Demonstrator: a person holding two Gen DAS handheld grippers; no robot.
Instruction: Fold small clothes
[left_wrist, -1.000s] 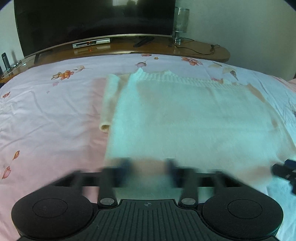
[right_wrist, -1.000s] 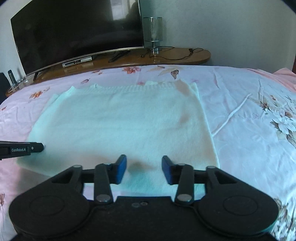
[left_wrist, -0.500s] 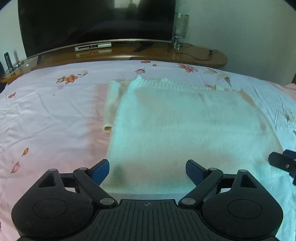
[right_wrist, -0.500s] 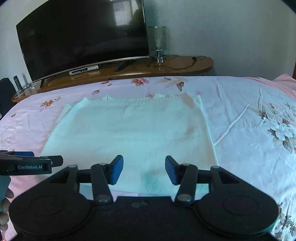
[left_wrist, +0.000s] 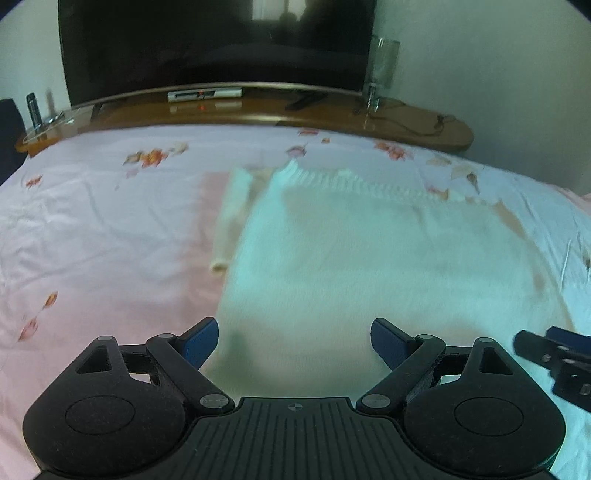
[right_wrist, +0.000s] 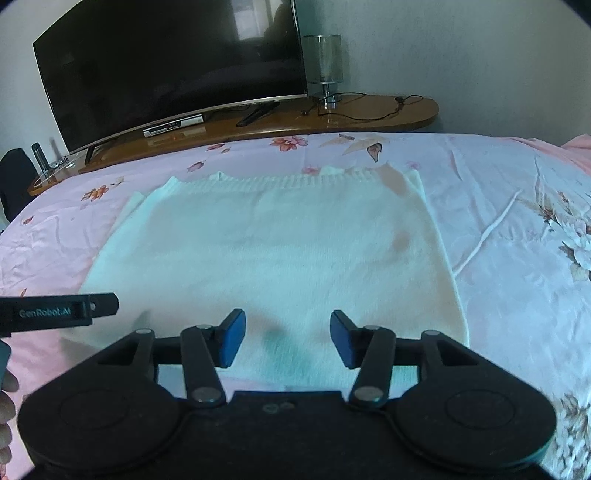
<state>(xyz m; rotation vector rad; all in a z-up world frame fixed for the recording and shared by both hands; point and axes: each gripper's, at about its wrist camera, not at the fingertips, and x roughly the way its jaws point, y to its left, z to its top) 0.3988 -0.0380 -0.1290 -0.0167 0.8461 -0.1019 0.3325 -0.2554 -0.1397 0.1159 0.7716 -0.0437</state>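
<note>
I hold both tools angled down over the white sweater (right_wrist: 273, 254) on the bed (right_wrist: 517, 229): left tool (left_wrist: 293, 345) spread wide, right tool (right_wrist: 288, 338) half-open, both empty.

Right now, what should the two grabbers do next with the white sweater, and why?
Probably lower both onto the near hem and pinch it. The sweater lies flat, and the left gripper and right gripper are open just above that edge, holding nothing.
</note>
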